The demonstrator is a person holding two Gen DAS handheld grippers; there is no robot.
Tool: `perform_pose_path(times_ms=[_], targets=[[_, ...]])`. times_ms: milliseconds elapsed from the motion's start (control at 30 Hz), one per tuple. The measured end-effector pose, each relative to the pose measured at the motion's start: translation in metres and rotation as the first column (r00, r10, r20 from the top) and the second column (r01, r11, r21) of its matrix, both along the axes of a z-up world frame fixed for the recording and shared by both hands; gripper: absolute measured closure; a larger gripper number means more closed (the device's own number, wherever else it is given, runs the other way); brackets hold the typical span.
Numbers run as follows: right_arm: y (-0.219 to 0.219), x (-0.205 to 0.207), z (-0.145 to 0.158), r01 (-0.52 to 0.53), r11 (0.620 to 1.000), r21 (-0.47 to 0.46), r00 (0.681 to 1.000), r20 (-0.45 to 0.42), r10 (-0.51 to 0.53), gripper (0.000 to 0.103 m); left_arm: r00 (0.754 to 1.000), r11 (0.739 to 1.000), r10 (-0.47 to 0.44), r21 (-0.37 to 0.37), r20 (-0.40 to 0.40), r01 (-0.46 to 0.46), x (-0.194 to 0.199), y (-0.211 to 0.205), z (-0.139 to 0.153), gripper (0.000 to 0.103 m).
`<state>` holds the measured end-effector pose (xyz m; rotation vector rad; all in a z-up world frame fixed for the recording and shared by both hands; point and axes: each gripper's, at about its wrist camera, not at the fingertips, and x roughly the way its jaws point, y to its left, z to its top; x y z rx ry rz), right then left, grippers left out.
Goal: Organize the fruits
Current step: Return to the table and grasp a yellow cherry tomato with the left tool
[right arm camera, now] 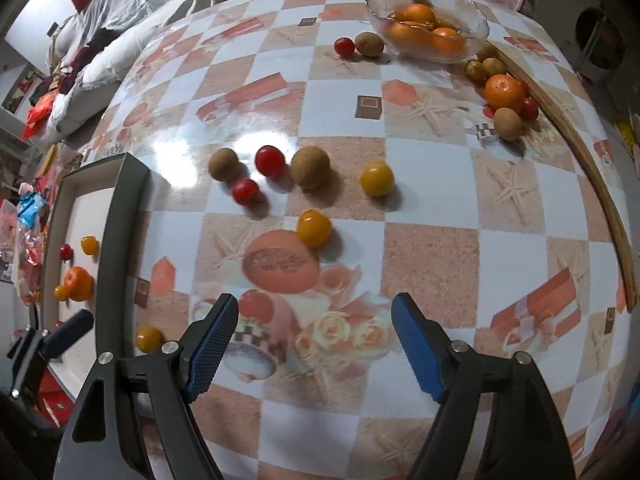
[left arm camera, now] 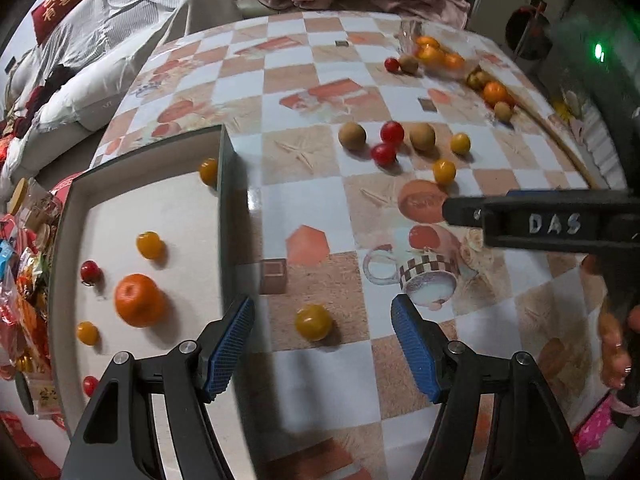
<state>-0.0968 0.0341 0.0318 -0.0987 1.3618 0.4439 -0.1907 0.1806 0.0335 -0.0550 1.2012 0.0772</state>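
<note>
My left gripper (left arm camera: 323, 304) stands open over the checked tablecloth, and a yellow cherry tomato (left arm camera: 314, 322) lies on the cloth between its fingers, untouched. Just left is a grey-rimmed white tray (left arm camera: 224, 200) holding a mandarin (left arm camera: 138, 306) and several yellow and red tomatoes. My right gripper (right arm camera: 315, 302) is open and empty above the printed cloth. Beyond it lie a yellow tomato (right arm camera: 314, 227), another yellow tomato (right arm camera: 377, 178), two red tomatoes (right arm camera: 270, 160) and two brown fruits (right arm camera: 310, 167). In the left wrist view the right gripper's body (left arm camera: 540, 224) reaches in from the right.
A glass bowl (right arm camera: 472, 34) of mandarins stands at the far side, with a red tomato (right arm camera: 344, 46) and a brown fruit beside it. A mandarin (right arm camera: 503, 92) and more small fruits lie against the table's wooden edge (right arm camera: 600, 200). Snack packets lie left of the tray.
</note>
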Motion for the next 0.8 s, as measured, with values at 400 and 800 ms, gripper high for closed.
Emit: perform_pose_path(times_ms=[400,800], targets=[[0.015,0.017,-0.014,-0.068,0.998,0.005,0.998,0.007,0.068,0.035,0.993,0.997,0.081,0.027,-0.091,-0.079,0.005,-0.002,-0.032,0.031],[0.037,0.025,-0.014,-0.116,0.992,-0.054,0.989,0.083,0.121,0.074,0.986,0.991,0.134,-0.017,-0.096,-0.136,0.005,0.002,-0.032,0.043]])
